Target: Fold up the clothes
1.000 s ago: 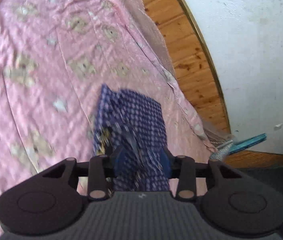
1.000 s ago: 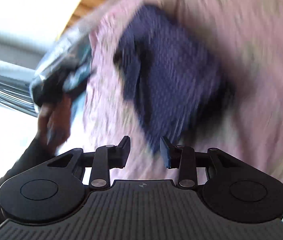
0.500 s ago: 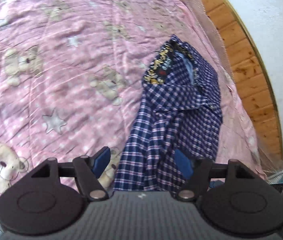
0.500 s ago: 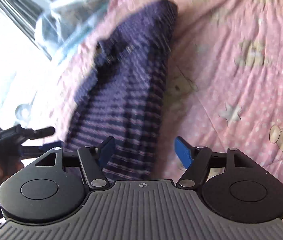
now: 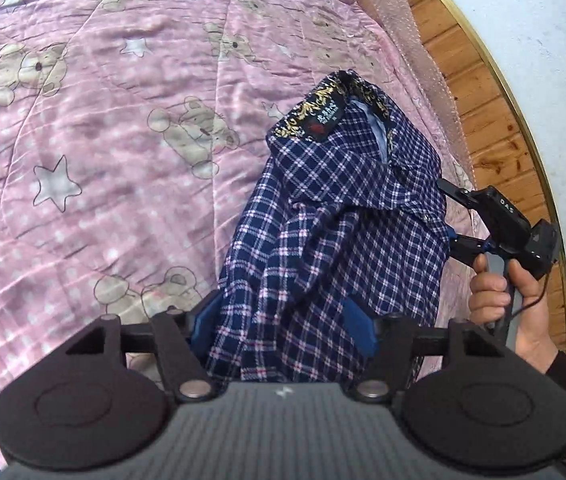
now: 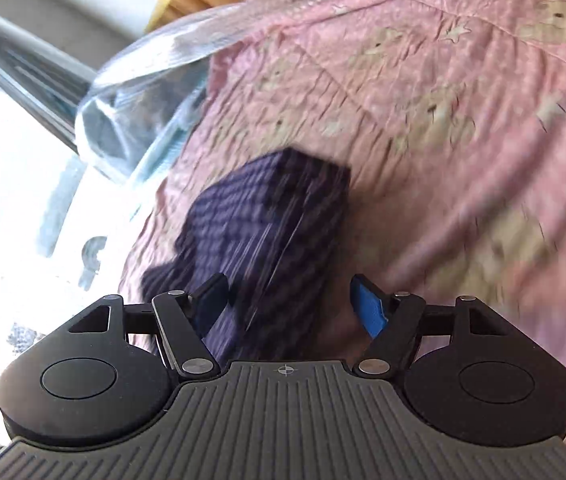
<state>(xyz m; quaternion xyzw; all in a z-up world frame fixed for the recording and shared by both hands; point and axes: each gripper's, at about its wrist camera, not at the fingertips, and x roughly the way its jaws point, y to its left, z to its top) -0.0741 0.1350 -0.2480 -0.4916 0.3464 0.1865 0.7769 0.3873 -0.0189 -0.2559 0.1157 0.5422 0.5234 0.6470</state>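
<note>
A navy plaid shirt [image 5: 335, 220] lies bunched lengthwise on the pink teddy-bear quilt [image 5: 103, 140], collar with gold lining at the far end. My left gripper [image 5: 283, 324] is open, its blue pads on either side of the shirt's near hem. The right gripper [image 5: 449, 218] shows in the left wrist view at the shirt's right edge, held by a hand [image 5: 511, 296], jaws apart. In the blurred right wrist view the right gripper [image 6: 289, 306] is open over the shirt [image 6: 267, 220], holding nothing.
The wooden bed frame [image 5: 491, 92] and a white wall [image 5: 543, 20] lie to the right of the quilt. Clear bubble wrap [image 6: 155, 76] covers the bed's edge near the shirt. The quilt [image 6: 463, 120] stretches wide on the other side.
Both grippers opened and let go of the shirt, which now rests on the quilt. The right gripper has moved to the shirt's right edge.
</note>
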